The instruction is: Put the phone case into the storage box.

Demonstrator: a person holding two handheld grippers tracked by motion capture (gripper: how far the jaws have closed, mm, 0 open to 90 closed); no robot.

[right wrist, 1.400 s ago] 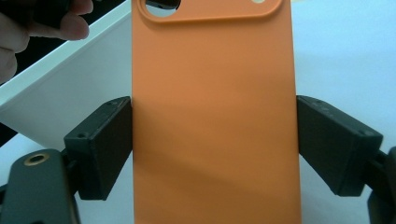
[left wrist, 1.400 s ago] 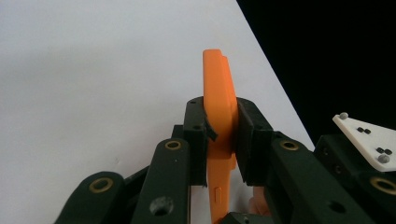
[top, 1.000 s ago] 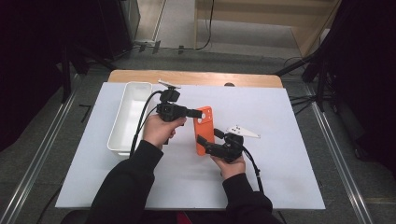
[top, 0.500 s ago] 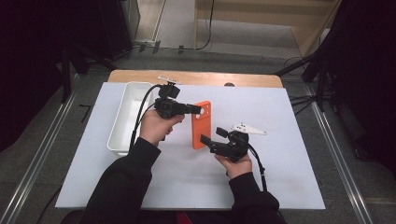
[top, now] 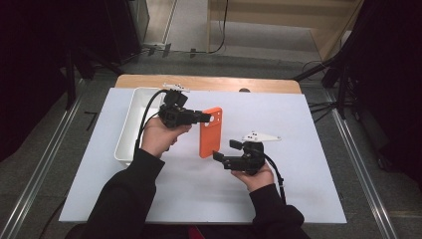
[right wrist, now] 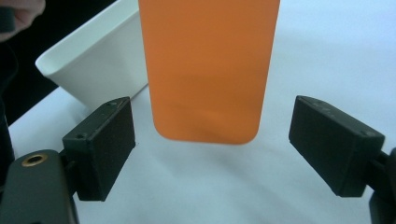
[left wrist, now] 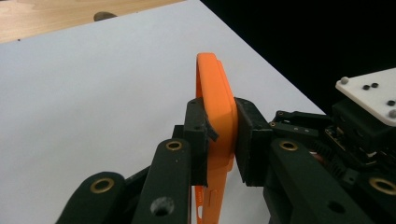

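Note:
An orange phone case [top: 209, 133] hangs upright over the white table cover, with my left gripper [top: 205, 118] shut on its upper edge. In the left gripper view both black pads clamp the thin orange phone case [left wrist: 216, 109] edge-on. My right gripper [top: 221, 151] is open just right of the case's lower end. In the right gripper view its two pads stand wide apart with the flat back of the orange phone case [right wrist: 208, 65] ahead between them, its rounded lower corners clear of the cover.
A white rectangular tray [top: 130, 127] lies left of the case, beside my left hand; the white tray [right wrist: 95, 58] also sits behind the case in the right gripper view. The white cover [top: 298, 149] has free room at right and front. A wooden edge [top: 209, 82] runs along the back.
My right gripper let go of the case's lower end and drew back to the right, now open. The left gripper keeps holding the case, which has swung more upright.

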